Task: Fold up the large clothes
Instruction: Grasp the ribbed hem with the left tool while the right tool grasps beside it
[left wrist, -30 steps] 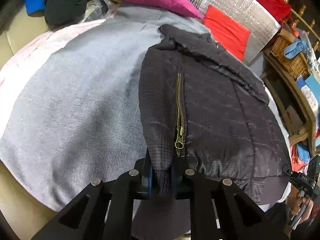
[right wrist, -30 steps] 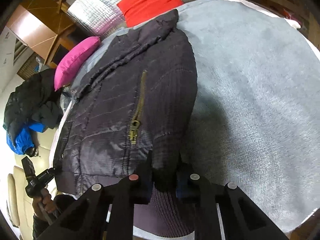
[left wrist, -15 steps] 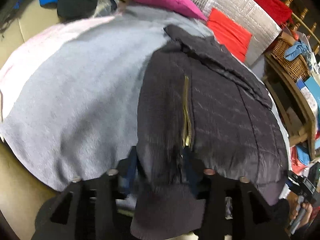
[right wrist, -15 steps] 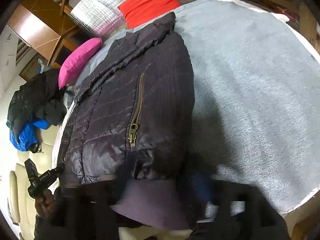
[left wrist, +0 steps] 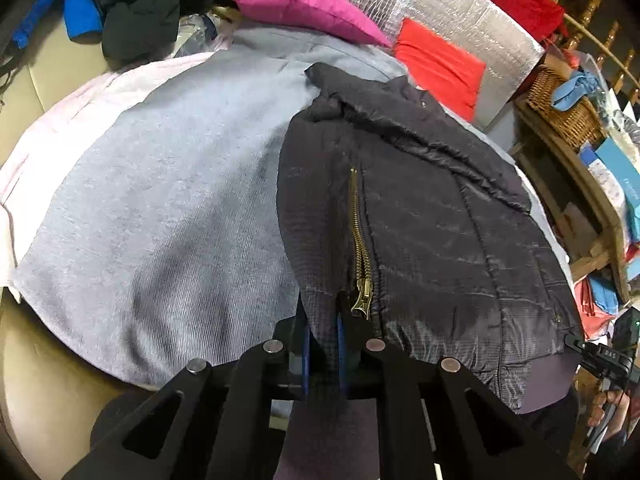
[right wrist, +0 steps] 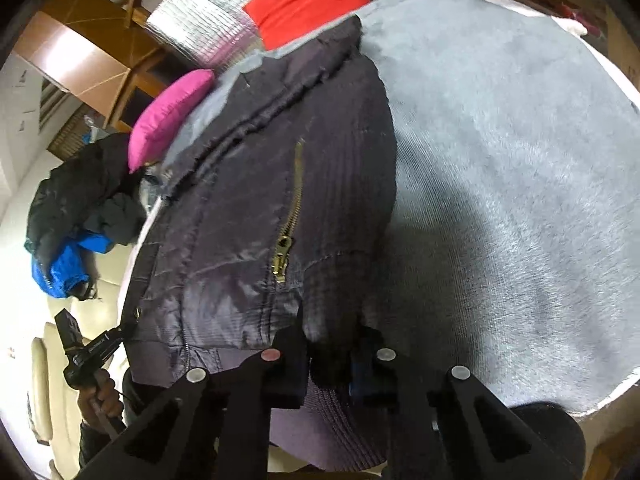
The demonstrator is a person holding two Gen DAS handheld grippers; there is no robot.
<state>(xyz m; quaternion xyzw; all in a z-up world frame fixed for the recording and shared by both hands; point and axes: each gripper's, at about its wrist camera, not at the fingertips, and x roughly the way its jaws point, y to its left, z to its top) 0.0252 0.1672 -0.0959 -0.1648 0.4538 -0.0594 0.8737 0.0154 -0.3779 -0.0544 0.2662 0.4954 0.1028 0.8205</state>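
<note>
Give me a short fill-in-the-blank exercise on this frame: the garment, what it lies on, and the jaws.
1. The dark jacket lies on a ____ blanket.
2. The jacket's zipper is ____-coloured.
3. The left gripper has its jaws shut on the jacket's ____ edge.
4. Beyond the jacket's collar lies a magenta ____.

Missing words: grey; brass; bottom; pillow

Right hand-held gripper [right wrist: 329, 354] pinches the dark jacket's [right wrist: 256, 208] hem.
</note>
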